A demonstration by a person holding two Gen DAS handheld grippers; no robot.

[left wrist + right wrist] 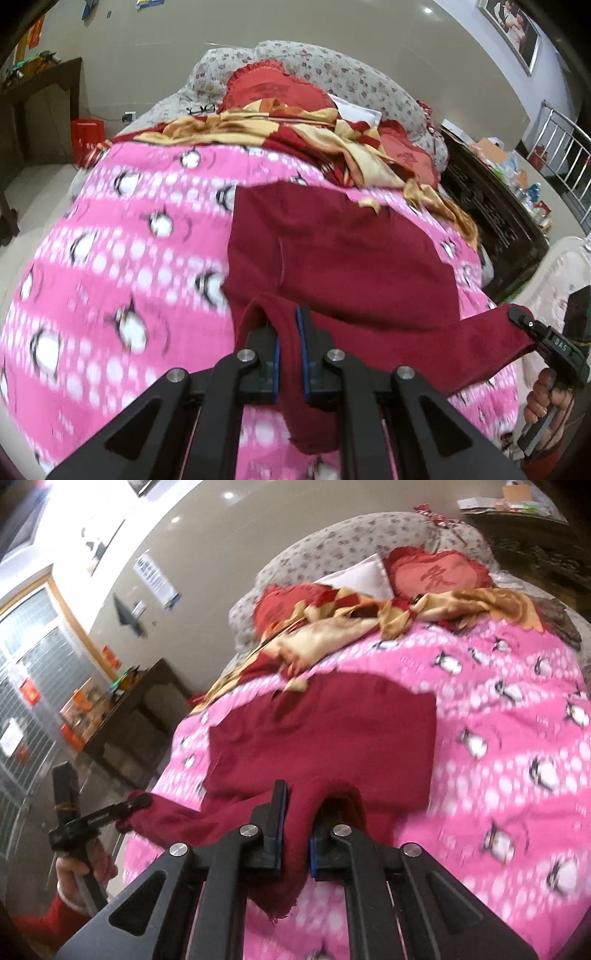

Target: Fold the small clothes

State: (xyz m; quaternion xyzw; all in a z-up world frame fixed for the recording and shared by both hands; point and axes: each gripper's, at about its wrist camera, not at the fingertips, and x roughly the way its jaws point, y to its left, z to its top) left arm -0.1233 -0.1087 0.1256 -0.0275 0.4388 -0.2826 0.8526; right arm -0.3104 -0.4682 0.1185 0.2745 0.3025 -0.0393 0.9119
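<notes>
A dark red garment (340, 258) lies spread on a pink penguin-print blanket (122, 258) on a bed. It also shows in the right wrist view (325, 731). My left gripper (290, 354) is shut on a near corner of the garment, which is pinched between the blue pads. My right gripper (295, 834) is shut on the other near corner, with cloth bunched between its fingers. Each gripper shows in the other's view: the right one (517, 317) at the far right, the left one (142, 803) at the lower left. The near edge is lifted off the blanket.
A red and gold patterned cloth (295, 129) and red heart cushions (436, 576) lie at the head of the bed by floral pillows (325, 66). A dark carved cabinet (491, 221) stands to the right. A dark side table (129, 709) stands to the left.
</notes>
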